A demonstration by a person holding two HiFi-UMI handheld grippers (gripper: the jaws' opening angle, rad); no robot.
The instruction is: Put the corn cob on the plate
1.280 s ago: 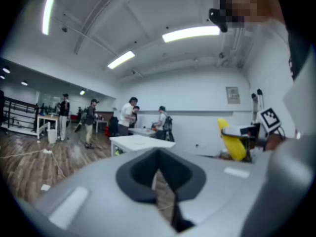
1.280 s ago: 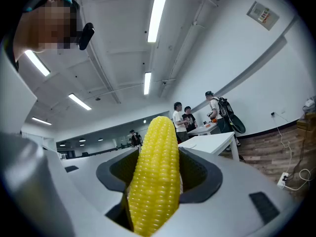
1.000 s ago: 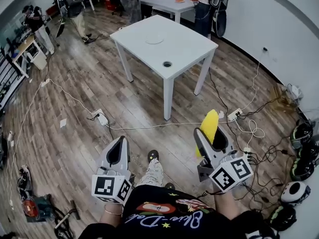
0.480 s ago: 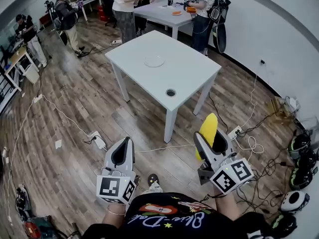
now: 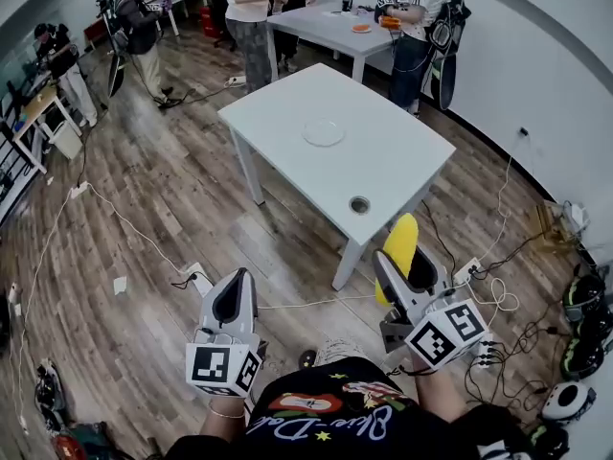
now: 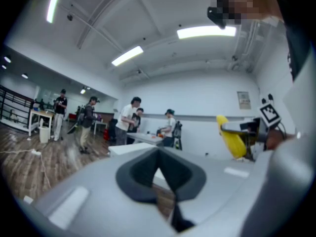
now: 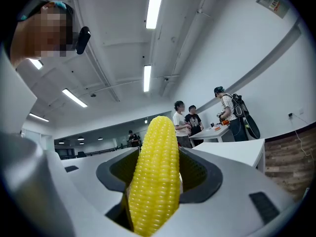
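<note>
Two claws face the white table [image 5: 402,161] bearing the plate [image 5: 324,133]: right claw [image 5: 404,262] clamps the corn cob [image 5: 401,236], left claw [image 5: 238,278] closed.

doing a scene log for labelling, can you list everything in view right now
corn cob: one, yellow, held upright, lower right
plate: one, pale, on the near table
near table: one, white, straight ahead
far table: one, white, at the back
people: at least five, standing at the back and left
cables: several, white and black, on the floor
floor: brown wood
left gripper: one, grey, shut, empty
right gripper: one, grey, shut on the corn cob
</note>
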